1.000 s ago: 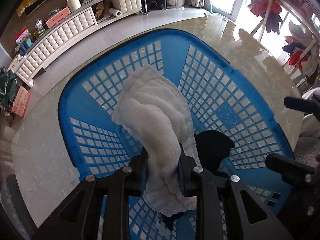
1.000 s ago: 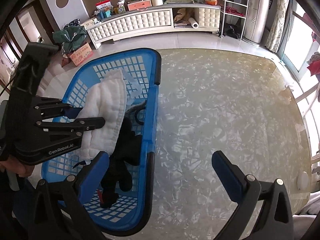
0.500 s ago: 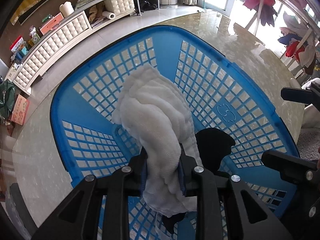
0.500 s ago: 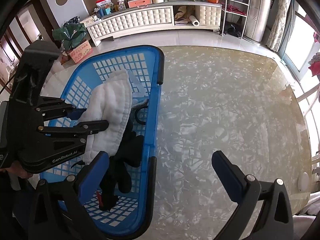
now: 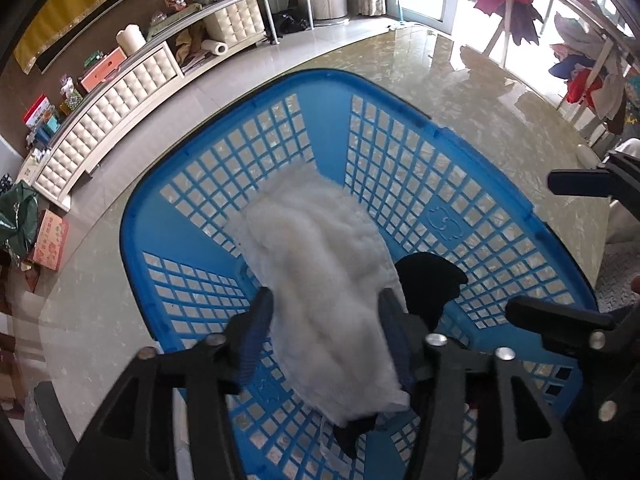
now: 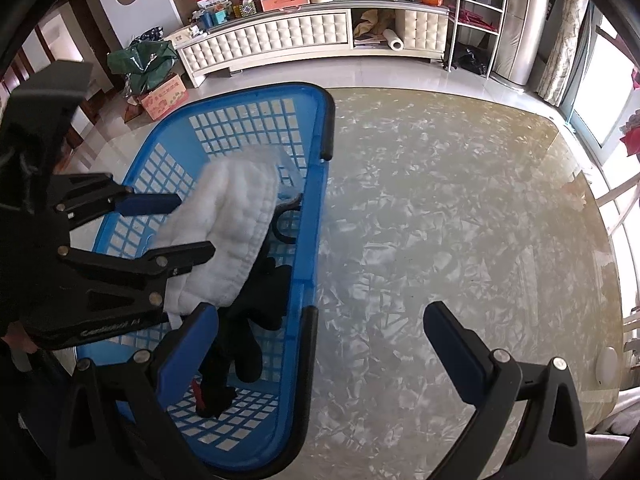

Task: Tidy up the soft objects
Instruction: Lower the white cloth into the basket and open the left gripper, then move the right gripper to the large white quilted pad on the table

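A glossy marbled table (image 6: 460,208) fills most of both views, its near edge cut off by the frame, and on its left part sits a blue lattice basket (image 5: 400,152) with dark handle grips on the rim; the near end of the basket is hidden behind the gripper bodies. Inside the basket lies a white quilted towel (image 5: 324,276), blurred in the left wrist view so its folds are hard to make out; it stretches along the basket floor with its near end running under the tongs. The left gripper (image 5: 326,332) hangs over the basket with its jaws spread wide on either side of the towel; the blue pads stand just beside the cloth, and whether either one touches it cannot be told. Beside and partly under the towel is a black garment (image 6: 256,320), of which only a lobe shows in the left wrist view; its shape is unclear, and a small red bit near its lower end is too small to identify. The right gripper (image 6: 320,344) is held over the basket's right rim and the bare table, jaws wide apart and holding nothing. Behind the table runs a white tufted cabinet (image 6: 288,36) crowded with boxes too small to read.
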A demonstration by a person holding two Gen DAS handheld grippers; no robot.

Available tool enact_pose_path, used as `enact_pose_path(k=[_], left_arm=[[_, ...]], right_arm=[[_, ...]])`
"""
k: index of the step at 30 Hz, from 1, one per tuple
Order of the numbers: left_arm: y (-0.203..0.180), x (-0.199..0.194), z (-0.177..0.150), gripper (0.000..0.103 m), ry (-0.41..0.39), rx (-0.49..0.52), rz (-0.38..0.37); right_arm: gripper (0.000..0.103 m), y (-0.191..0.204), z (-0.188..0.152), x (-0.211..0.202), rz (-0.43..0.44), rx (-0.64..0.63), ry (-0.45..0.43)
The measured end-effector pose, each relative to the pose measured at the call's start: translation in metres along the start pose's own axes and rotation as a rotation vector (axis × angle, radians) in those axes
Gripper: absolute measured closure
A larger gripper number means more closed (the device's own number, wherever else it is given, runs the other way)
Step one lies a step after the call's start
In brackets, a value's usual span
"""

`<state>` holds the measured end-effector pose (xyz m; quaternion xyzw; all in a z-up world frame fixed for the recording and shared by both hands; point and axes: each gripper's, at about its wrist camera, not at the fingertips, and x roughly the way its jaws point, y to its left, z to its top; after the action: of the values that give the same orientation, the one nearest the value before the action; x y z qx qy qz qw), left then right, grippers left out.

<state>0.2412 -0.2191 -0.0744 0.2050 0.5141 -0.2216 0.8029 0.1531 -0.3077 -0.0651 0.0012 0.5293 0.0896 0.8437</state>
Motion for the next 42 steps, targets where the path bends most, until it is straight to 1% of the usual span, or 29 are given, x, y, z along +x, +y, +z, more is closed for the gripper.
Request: enact_pose_path(k=[1, 3, 5, 9, 14, 18, 21, 23, 26, 29, 31, 33, 37, 42], left_arm=[[-0.001, -0.003, -0.001, 0.037, -0.004, 0.008, 0.002], [-0.003, -0.009, -0.003, 0.025, -0.015, 0.024, 0.009], [-0.005, -0.015, -0.005, 0.019, -0.022, 0.033, 0.010], [-0.002, -0.028, -0.009, 0.016, -0.029, 0.034, 0.027], [0.007, -0.047, -0.018, 0.016, -0.052, 0.021, 0.034], [0.011, -0.067, -0.032, 0.016, -0.077, 0.040, 0.036], [0.014, -0.082, -0.047, 0.016, -0.100, 0.037, 0.028], [0.017, -0.090, -0.057, 0.016, -0.116, 0.034, 0.036], [0.023, -0.105, -0.077, 0.016, -0.151, 0.030, 0.057], [0.029, -0.117, -0.095, 0.015, -0.170, 0.024, 0.072], [0.037, -0.124, -0.110, 0.008, -0.173, 0.016, 0.071], [0.045, -0.130, -0.124, 0.000, -0.179, 0.006, 0.076], [0.062, -0.142, -0.148, 0.000, -0.198, -0.032, 0.065], [0.086, -0.152, -0.184, 0.000, -0.207, -0.098, 0.051]], right_arm=[[0.000, 0.001, 0.000, 0.000, 0.000, -0.003, 0.002], [0.000, 0.003, -0.001, 0.000, 0.000, -0.010, 0.003], [0.000, 0.003, -0.001, 0.000, -0.002, -0.014, 0.005], [0.000, 0.004, -0.002, 0.000, -0.004, -0.021, 0.004], [0.000, 0.008, -0.003, -0.009, -0.003, -0.036, -0.020], [0.000, 0.015, -0.005, -0.022, -0.003, -0.064, -0.066], [0.000, 0.027, -0.007, -0.032, -0.021, -0.117, -0.108], [0.000, 0.036, -0.009, -0.036, -0.043, -0.142, -0.126], [0.000, 0.052, -0.009, -0.046, -0.064, -0.175, -0.146], [0.000, 0.067, -0.011, -0.059, -0.071, -0.181, -0.183], [0.000, 0.077, -0.015, -0.065, -0.028, -0.155, -0.194], [0.000, 0.089, -0.019, -0.065, 0.011, -0.135, -0.183], [0.000, 0.120, -0.024, -0.072, 0.002, -0.155, -0.197], [0.000, 0.168, -0.024, -0.078, 0.025, -0.206, -0.206]])
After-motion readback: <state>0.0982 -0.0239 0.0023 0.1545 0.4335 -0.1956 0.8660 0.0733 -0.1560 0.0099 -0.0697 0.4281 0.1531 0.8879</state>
